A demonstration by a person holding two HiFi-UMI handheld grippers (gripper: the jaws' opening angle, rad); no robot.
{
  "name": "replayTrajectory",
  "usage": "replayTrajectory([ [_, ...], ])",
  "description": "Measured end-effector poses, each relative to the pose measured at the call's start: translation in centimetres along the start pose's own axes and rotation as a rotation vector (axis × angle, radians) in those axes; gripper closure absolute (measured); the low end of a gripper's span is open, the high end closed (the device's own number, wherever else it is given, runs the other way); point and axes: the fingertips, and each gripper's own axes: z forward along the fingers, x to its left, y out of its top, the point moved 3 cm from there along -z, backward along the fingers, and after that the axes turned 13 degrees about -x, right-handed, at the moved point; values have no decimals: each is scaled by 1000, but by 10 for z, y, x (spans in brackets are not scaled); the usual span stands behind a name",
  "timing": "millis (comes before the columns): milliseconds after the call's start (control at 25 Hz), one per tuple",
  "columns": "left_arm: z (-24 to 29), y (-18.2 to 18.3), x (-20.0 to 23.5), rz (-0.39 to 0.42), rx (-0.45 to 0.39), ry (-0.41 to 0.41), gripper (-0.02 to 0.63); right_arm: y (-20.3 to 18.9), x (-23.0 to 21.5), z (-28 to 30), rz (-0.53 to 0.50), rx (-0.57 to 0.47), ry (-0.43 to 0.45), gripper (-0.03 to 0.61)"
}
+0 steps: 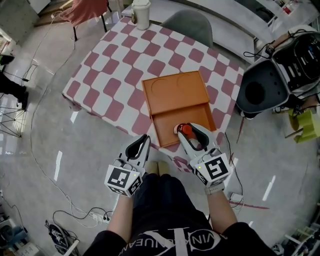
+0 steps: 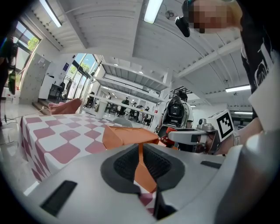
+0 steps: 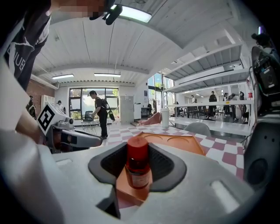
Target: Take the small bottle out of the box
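Observation:
An orange box (image 1: 165, 125) lies open on the checkered table (image 1: 115, 75), its lid (image 1: 175, 89) folded back toward the far side. At the near end of the box's tray, my right gripper (image 1: 184, 133) is shut on a small bottle (image 1: 186, 129) with a red cap. In the right gripper view the bottle (image 3: 138, 168) stands upright between the dark pads (image 3: 162, 165). My left gripper (image 1: 144, 142) hangs just off the table's near edge, left of the box, shut and holding nothing. The left gripper view shows the box's corner (image 2: 127, 134) and the right gripper (image 2: 192, 138) beyond its own pads (image 2: 124, 164).
A white cup (image 1: 141, 14) stands at the table's far edge, with a grey chair (image 1: 189, 22) behind it. Black equipment (image 1: 265, 87) sits to the right of the table. Cables and a power strip (image 1: 95, 216) lie on the floor at the lower left.

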Motion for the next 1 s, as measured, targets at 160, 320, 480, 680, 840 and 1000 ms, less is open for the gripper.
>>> replayTrajectory([
  [160, 4, 8, -2, 10, -10, -9, 581, 10, -2, -1, 1, -14, -3, 434],
  [320, 5, 14, -3, 17, -19, -13, 581, 16, 0, -2, -4, -23, -1, 434],
  [480, 7, 20, -4, 28, -27, -19, 581, 23, 0, -3, -7, -32, 2, 434],
  [680, 12, 28, -6, 36, -37, -25, 581, 32, -3, -3, -9, -44, 5, 434],
  [840, 13, 35, -8, 44, -47, -30, 581, 39, -3, -4, -14, -50, 5, 434],
  [1000, 14, 42, -8, 54, -57, -34, 581, 46, -2, -4, -19, -56, 9, 434],
])
